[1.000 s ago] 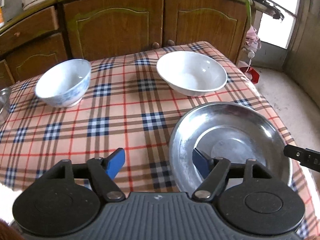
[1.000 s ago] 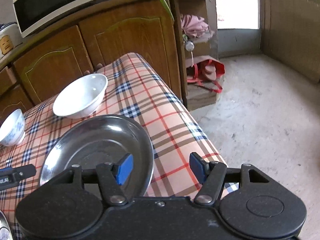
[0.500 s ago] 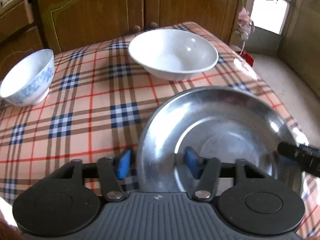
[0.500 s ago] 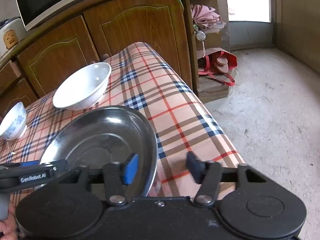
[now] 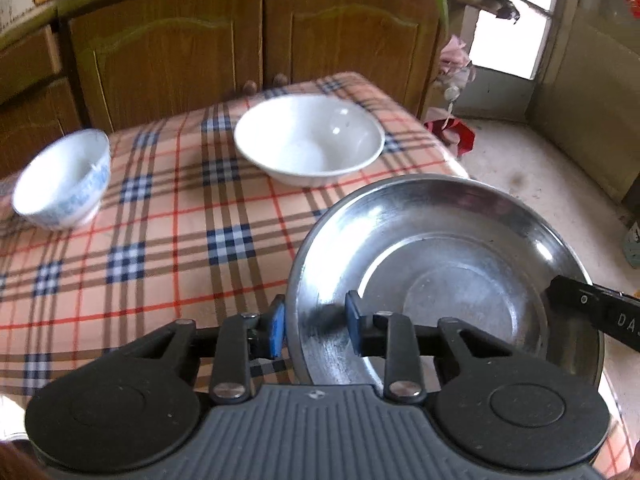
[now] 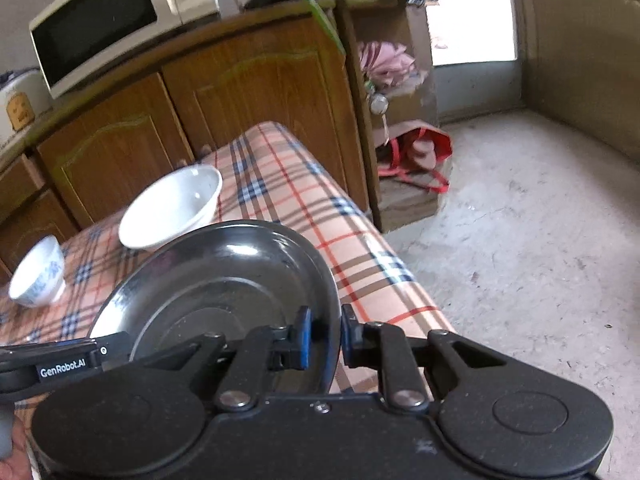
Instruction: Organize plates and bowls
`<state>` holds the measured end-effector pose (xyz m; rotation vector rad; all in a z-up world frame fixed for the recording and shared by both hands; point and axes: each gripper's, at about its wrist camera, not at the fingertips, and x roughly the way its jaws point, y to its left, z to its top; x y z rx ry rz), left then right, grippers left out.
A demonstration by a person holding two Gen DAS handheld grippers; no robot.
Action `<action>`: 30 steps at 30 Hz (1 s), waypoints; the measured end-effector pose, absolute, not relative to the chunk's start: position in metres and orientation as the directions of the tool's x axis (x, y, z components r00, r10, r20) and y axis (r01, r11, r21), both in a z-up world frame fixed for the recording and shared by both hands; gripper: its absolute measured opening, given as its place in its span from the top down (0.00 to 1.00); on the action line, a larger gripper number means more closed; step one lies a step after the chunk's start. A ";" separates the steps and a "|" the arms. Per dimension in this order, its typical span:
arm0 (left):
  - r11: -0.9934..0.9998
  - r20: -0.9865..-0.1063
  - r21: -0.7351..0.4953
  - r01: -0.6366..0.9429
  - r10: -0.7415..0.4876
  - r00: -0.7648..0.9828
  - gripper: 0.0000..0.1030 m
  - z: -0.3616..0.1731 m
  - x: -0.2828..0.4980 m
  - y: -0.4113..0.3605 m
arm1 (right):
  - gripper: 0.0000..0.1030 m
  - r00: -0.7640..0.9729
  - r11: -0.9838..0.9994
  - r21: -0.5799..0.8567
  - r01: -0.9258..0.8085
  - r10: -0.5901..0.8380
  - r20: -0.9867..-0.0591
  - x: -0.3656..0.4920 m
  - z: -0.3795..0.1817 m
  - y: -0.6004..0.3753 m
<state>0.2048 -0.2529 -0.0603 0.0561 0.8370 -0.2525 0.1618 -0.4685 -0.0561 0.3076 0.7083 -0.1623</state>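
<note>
A round steel plate [image 5: 440, 240] hangs tilted just above the checked tablecloth [image 5: 180, 240], held from both sides. My left gripper [image 5: 314, 326] has the plate's left rim between its blue pads; its jaws are closing and press on the rim. My right gripper [image 6: 325, 336] is shut on the plate's [image 6: 224, 280] right rim. One finger of the right gripper [image 5: 580, 308] shows over the plate's far side. A wide white bowl [image 5: 308, 136] stands behind the plate. A small blue-patterned bowl [image 5: 60, 180] stands at the left.
Brown cabinet doors [image 5: 160, 60] rise right behind the table. A microwave [image 6: 100, 24] sits on the counter above them. The table's right edge drops to a concrete floor [image 6: 520, 260], where a red bag [image 6: 416, 156] lies by a shelf.
Both grippers have shut on opposite rims of the steel plate. The plate has come up off the cloth and tilted. Both bowls stand where they were.
</note>
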 end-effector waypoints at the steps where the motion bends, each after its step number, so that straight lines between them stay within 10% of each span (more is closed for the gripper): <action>1: 0.968 -0.734 -0.042 0.248 -0.198 0.649 0.70 -0.056 0.200 -0.253 | 0.80 0.756 0.943 0.220 0.249 -0.047 -0.653 0.157 -0.050 -0.467; 30: 0.940 -0.627 -0.034 0.339 -0.284 0.725 0.70 0.022 0.102 -0.237 | 0.80 0.822 0.939 0.164 0.304 -0.171 -0.543 0.045 0.041 -0.445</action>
